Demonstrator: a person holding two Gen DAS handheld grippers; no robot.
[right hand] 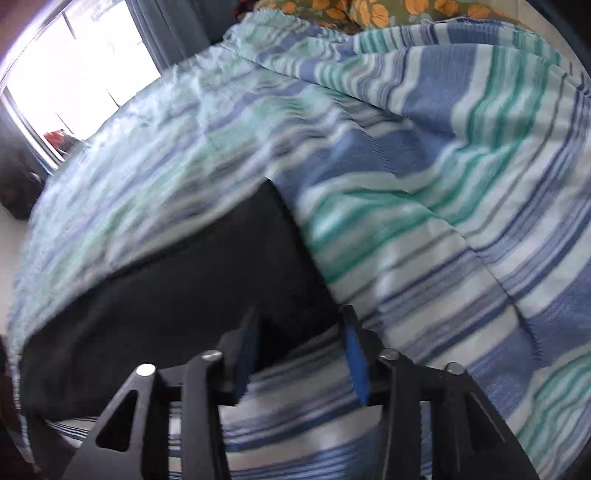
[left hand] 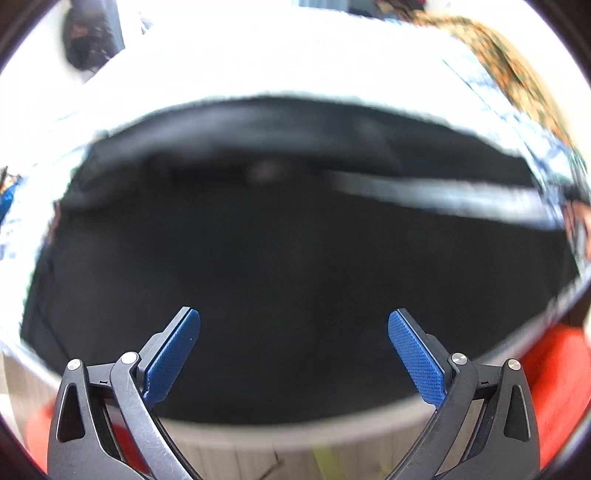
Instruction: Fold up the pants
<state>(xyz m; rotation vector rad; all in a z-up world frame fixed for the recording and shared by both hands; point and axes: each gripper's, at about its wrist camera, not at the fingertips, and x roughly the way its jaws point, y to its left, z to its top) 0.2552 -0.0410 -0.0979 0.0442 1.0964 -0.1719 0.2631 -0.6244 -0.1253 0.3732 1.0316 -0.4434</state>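
Black pants [left hand: 288,243] lie spread on a bed and fill the left wrist view; a pale stripe [left hand: 443,195] crosses them at the upper right. My left gripper [left hand: 293,343] is open, its blue pads [left hand: 173,354] wide apart above the near part of the pants, holding nothing. In the right wrist view the pants [right hand: 184,288] lie on a blue, green and white striped blanket [right hand: 424,184]. My right gripper [right hand: 301,354] is open at the pants' near right edge, its pads [right hand: 356,365] on either side of the cloth edge. The frame is blurred.
The striped blanket covers the bed, bunched at the right. An orange-flowered cloth [right hand: 369,11] lies at the far side. A bright window [right hand: 74,66] is at the upper left. The bed's pale front edge [left hand: 258,443] and something orange-red [left hand: 554,387] show below.
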